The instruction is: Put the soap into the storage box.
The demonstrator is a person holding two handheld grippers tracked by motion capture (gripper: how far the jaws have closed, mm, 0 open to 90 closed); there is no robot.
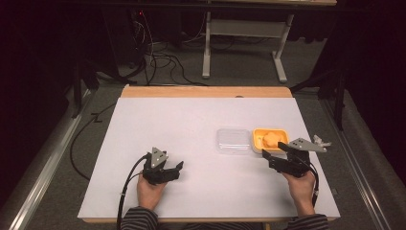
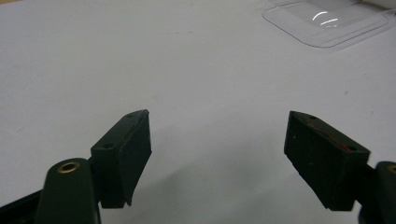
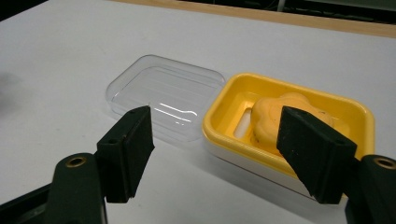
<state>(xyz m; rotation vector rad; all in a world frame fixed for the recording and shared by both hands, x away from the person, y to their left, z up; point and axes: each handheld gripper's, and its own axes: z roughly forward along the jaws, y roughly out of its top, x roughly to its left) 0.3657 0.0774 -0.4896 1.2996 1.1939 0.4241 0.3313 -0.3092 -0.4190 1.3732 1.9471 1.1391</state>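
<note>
A yellow soap dish (image 1: 269, 139) (image 3: 224, 105) sits on the white table at the right, with an orange flower-shaped soap (image 1: 271, 138) (image 3: 273, 116) inside it. A clear plastic lid (image 1: 233, 140) (image 3: 166, 95) (image 2: 324, 21) lies flat just left of the dish, touching it or nearly so. My right gripper (image 1: 275, 152) (image 3: 215, 154) is open just in front of the dish, jaws wide apart with nothing between them. My left gripper (image 1: 174, 167) (image 2: 217, 154) is open over bare table at the front left, well away from the lid.
The white table top (image 1: 191, 124) has a wooden strip along its far edge (image 1: 206, 91). Beyond it stand a grey table frame (image 1: 244, 38) and loose cables on the floor (image 1: 163, 60). A black cable (image 1: 125, 184) trails from the left gripper.
</note>
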